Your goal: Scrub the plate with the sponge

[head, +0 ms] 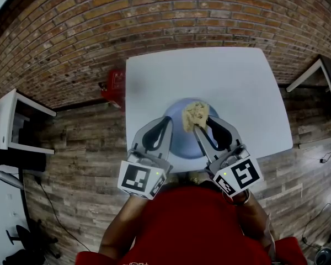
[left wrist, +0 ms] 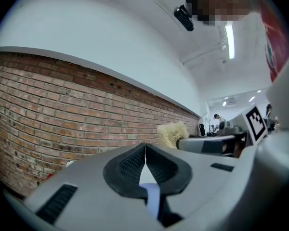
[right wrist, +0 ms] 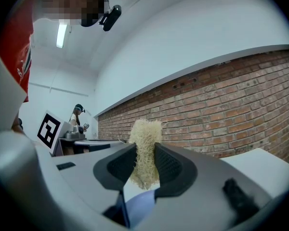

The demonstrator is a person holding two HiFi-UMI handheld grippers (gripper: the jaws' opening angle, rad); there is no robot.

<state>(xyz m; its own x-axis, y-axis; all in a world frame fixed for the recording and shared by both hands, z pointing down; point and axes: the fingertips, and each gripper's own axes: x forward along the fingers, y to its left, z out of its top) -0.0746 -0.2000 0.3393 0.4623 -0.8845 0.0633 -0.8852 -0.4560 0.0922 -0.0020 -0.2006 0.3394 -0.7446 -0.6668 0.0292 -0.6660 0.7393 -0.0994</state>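
Head view: right tool [head: 199, 127] clamps the fluffy beige sponge [head: 195, 115] above the far rim of the round blue plate [head: 183, 146]; left tool [head: 167, 120], shut, sits at its left rim.

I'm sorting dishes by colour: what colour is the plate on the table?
Pale blue round plate, clearest in the head view.

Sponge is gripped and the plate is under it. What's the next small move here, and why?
Probably press the sponge down and sweep it across the plate. The right tool is shut on the sponge over the plate's far side, and the shut left tool sits by its left rim; contact isn't clear.
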